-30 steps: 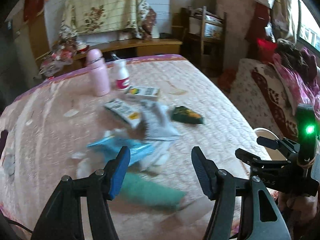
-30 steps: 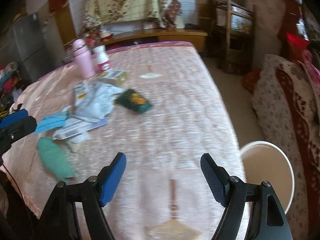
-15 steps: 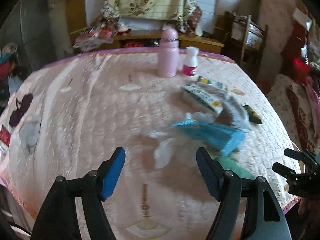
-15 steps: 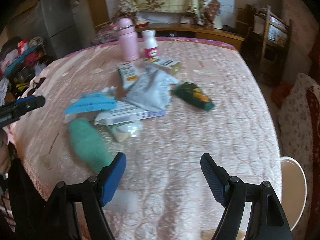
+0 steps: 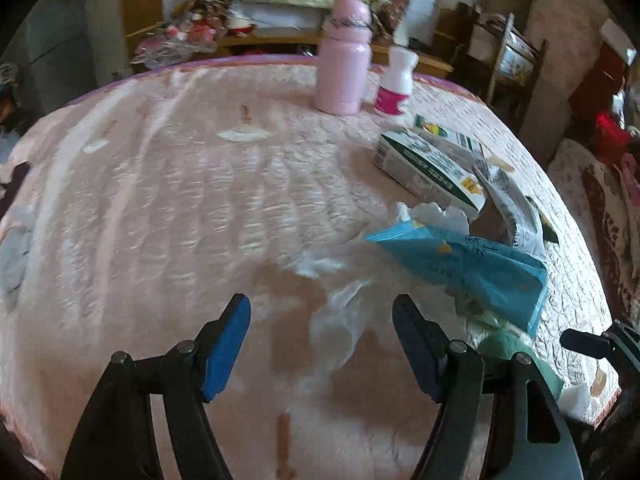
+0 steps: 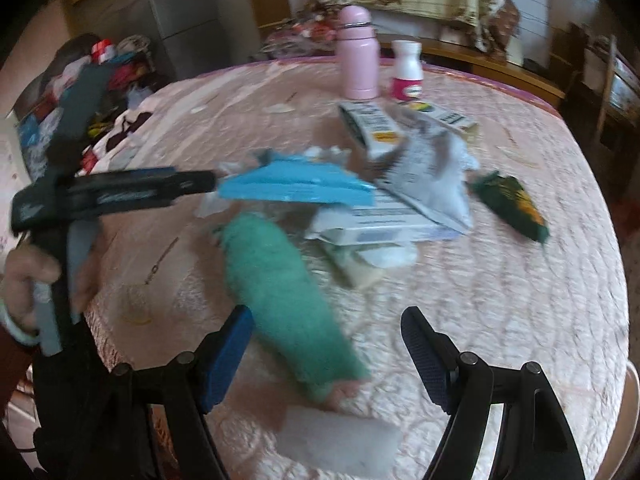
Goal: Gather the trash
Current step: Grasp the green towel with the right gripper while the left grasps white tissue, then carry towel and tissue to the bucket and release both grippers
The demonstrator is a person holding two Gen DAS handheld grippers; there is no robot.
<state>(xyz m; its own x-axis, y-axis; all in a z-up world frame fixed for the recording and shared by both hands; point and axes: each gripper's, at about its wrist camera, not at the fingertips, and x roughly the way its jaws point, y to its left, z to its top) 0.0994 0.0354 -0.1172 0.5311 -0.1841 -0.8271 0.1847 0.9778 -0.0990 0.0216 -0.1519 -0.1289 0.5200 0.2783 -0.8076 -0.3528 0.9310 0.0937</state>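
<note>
Pink quilted cloth covers the bench (image 5: 168,208), and the litter lies heaped toward its right side in a cluttered living room.

Nearest the cameras, both tools hang over the close edge. The left hand-held gripper (image 5: 322,344) has just been widening its jaws; they stand apart with only a thin white scrap of plastic film (image 5: 340,328) on the cloth between them, nothing pinched. The right hand-held gripper (image 6: 328,354) is likewise spread and empty, its jaws framing the near end of a green fuzzy sock-like roll (image 6: 288,300), with a white tissue piece (image 6: 340,436) just below.

Behind these sits the main heap: a blue wrapper (image 6: 296,188) atop a flat white box (image 6: 380,228), a crumpled grey foil bag (image 6: 432,176), a green-and-white carton (image 5: 428,172) and, a little apart, a dark green sachet (image 6: 508,204). Farther back stand a pink flask (image 5: 344,64) and a small white bottle (image 5: 394,84), which look like keepers rather than rubbish.

The step appears to be the approach for a first pickup. Next, each tool likely needs to drop onto its piece and close; the film is flimsy and may need pinching right against the cloth.
</note>
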